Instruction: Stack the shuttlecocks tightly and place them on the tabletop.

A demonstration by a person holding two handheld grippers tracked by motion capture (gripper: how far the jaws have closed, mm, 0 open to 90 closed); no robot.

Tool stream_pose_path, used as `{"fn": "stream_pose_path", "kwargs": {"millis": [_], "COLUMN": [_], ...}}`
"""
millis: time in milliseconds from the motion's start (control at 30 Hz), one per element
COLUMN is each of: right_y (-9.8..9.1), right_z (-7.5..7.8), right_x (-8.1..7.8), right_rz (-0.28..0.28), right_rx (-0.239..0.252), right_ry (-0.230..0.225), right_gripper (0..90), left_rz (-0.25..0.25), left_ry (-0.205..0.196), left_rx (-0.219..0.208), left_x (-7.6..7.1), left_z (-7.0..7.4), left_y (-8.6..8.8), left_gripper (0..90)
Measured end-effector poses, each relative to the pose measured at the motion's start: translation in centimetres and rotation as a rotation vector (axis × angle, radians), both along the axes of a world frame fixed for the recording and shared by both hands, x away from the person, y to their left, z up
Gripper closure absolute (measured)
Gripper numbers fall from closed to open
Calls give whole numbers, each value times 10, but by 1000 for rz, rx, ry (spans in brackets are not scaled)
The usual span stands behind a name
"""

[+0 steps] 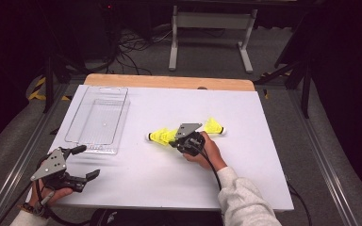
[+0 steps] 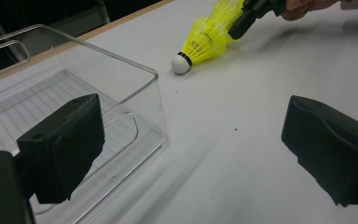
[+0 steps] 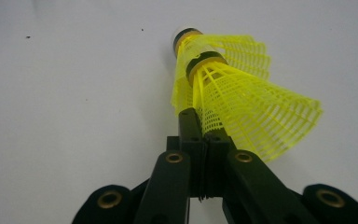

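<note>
Yellow mesh shuttlecocks lie mid-table on a white sheet. Two are nested [image 1: 161, 136], the front one's white cork resting on the sheet; the right gripper [image 1: 175, 141] has its jaws closed tight on the rear one's skirt edge [image 3: 242, 109]. A third shuttlecock [image 1: 213, 125] lies just behind the right hand [image 1: 207, 149]. The left gripper [image 1: 88, 162] rests near the table's [image 1: 245, 188] front left corner, jaws wide apart with nothing between them. A clear plastic bin [image 1: 97, 120], nothing inside, sits at the back left, just beyond that gripper. Bare sheet stretches between bin and shuttlecocks, and along the front edge.
</note>
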State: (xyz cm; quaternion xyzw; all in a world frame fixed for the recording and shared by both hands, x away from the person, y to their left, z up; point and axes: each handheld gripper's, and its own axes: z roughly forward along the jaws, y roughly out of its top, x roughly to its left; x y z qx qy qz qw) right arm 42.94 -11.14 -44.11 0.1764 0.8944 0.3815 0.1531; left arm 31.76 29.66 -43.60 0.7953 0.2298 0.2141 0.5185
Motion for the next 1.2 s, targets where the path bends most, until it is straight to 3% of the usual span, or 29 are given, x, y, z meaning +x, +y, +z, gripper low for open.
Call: {"fn": "stream_pose_path", "kwargs": {"millis": [300,667,900,1200], "right_y": [15,19,18,17], "right_z": [-8,-13,-15,-12], "right_x": [-1,1,0,-5], "right_rz": [11,0,-7,-3], "right_rx": [-14,-18,-6,-3], "right_ry": [1,11,25,9], "right_gripper": [894,836,687,644], "left_rz": [-5,-8,-8,-22], "left_ry": [3,2,1,4], "left_rx": [9,22,24,26], "left_x": [1,1,3,4], "left_z": [0,-1,0,-1], "left_y": [-1,-3,-4,-6], "left_gripper": [66,66,67,67]}}
